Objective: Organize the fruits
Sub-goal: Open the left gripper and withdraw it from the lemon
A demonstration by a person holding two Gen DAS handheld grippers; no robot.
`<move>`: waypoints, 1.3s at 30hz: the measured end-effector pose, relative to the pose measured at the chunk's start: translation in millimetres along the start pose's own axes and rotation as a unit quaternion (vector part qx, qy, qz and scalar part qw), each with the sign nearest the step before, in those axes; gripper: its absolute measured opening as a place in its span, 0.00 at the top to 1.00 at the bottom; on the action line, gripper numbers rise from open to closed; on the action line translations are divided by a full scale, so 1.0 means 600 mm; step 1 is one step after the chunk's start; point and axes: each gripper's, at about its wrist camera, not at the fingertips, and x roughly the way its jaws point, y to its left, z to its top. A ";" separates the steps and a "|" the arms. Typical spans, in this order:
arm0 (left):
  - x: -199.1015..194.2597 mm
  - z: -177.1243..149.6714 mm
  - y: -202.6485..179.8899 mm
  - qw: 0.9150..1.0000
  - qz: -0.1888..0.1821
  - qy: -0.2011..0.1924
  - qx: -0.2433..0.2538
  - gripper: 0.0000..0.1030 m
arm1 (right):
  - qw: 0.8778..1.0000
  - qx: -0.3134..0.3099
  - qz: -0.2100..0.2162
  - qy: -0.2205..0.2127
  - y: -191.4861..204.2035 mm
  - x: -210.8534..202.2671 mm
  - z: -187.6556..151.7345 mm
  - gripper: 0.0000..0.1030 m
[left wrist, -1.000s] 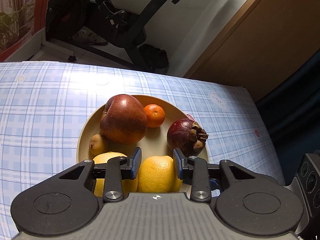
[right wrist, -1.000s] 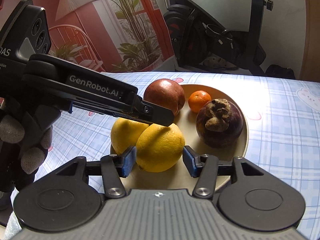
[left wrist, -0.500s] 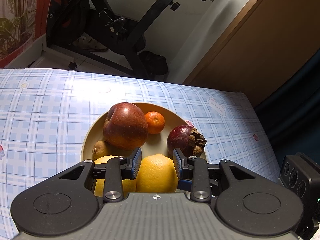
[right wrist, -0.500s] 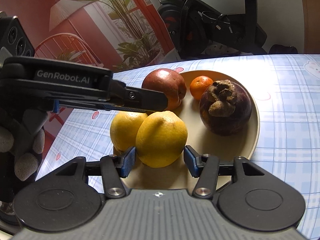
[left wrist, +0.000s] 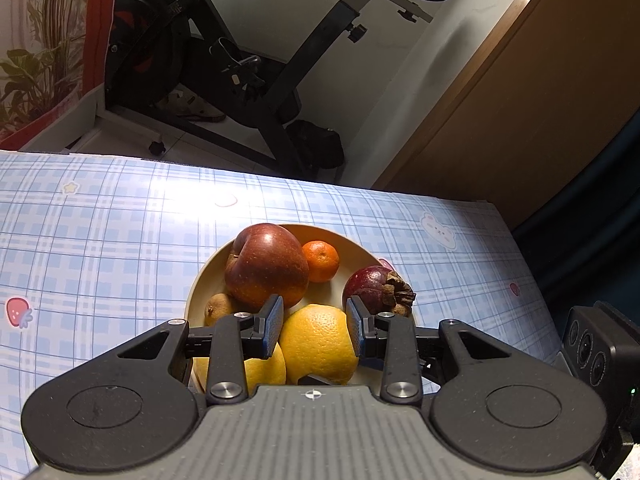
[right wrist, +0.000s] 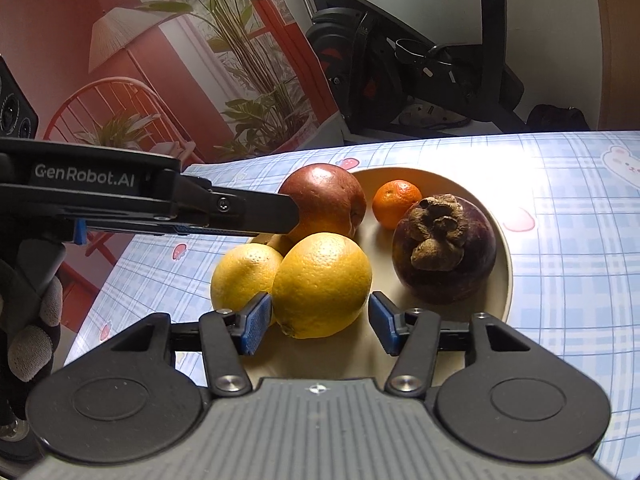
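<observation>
- Two grippers, left gripper (left wrist: 314, 326) and right gripper (right wrist: 318, 322), both have fingers apart.
- One big orange (right wrist: 322, 284) sits between the right fingers, in the plate (right wrist: 502, 240).
- Its pointy end faces down toward the gripper.

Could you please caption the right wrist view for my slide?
Open right tongs frame an orange on a plate of fruit.

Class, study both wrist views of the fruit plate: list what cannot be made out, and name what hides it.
- Small brown fruit: left wrist view shows part only; the red apple and left hand-held gripper cover the rest.
- Second yellow citrus: mostly behind that gripper's finger.
- Plate: near rim hidden by the right hand-held gripper.
- Whether either gripper touches the front citrus: unclear.
</observation>
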 end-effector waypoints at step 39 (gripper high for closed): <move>-0.244 -0.199 -0.021 0.993 0.070 -0.093 -0.026 0.65 | 0.998 0.037 -0.016 -0.053 0.031 -0.206 -0.153 0.43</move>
